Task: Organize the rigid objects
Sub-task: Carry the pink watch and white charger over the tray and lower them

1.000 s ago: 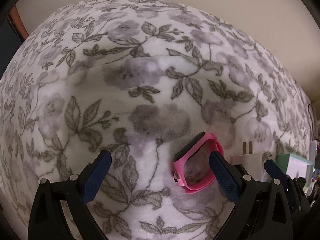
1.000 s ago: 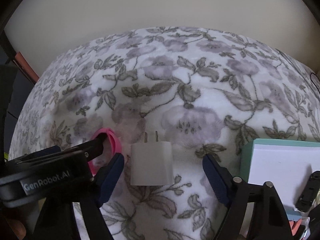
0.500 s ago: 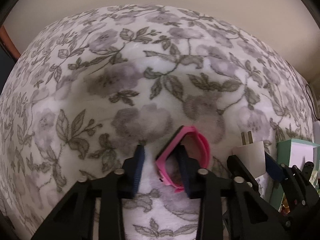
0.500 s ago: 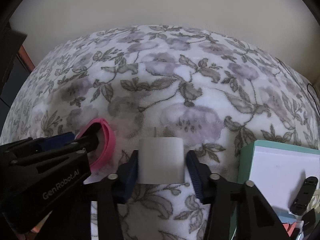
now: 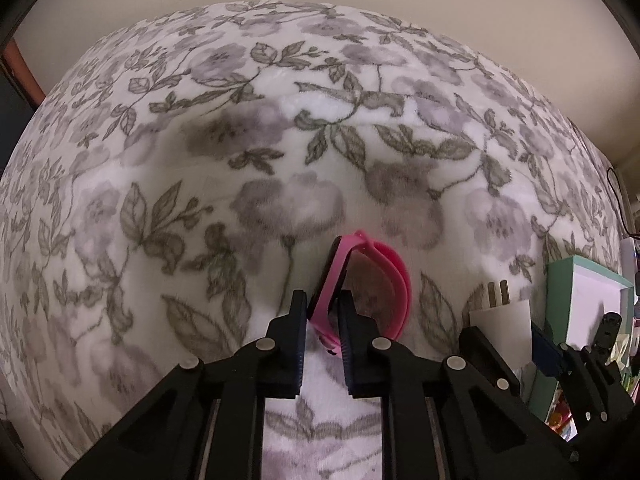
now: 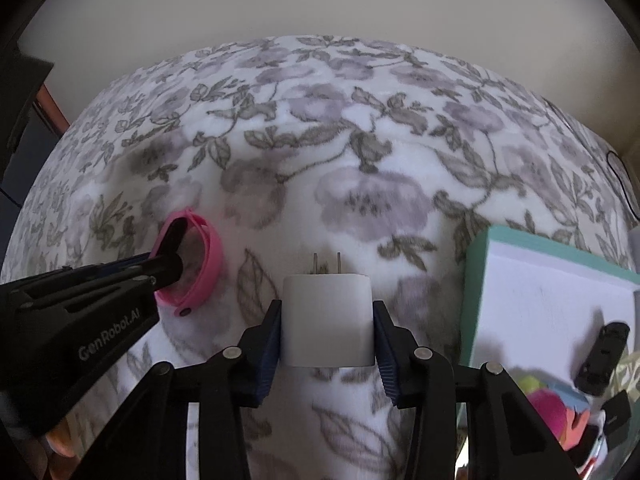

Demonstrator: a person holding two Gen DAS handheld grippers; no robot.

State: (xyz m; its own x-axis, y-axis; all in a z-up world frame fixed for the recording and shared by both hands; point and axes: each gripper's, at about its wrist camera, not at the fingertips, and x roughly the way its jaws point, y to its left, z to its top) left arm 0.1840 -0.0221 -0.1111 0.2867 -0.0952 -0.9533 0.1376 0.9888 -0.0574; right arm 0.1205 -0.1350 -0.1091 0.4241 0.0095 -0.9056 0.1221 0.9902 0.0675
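A pink wristband watch (image 5: 372, 280) lies on the floral blanket (image 5: 280, 140). My left gripper (image 5: 323, 312) is shut on its dark face edge, one pad on each side. In the right wrist view the same pink watch (image 6: 200, 264) shows at the left with the left gripper's finger in its loop. A white wall charger (image 6: 328, 320) with two prongs pointing away sits between the blue pads of my right gripper (image 6: 328, 320), which is shut on it. The charger (image 5: 500, 320) also shows at the right of the left wrist view.
A teal-edged box with a white inside (image 6: 552, 300) stands at the right, holding a small black item (image 6: 604, 356) and colourful bits near its front corner. A plain wall (image 6: 320, 8) rises behind the bed. A dark cable (image 5: 616, 200) runs at the far right edge.
Both grippers went from wide open to closed: the left clamped onto the pink watch, the right onto the white charger. The right gripper and charger shifted slightly in view.
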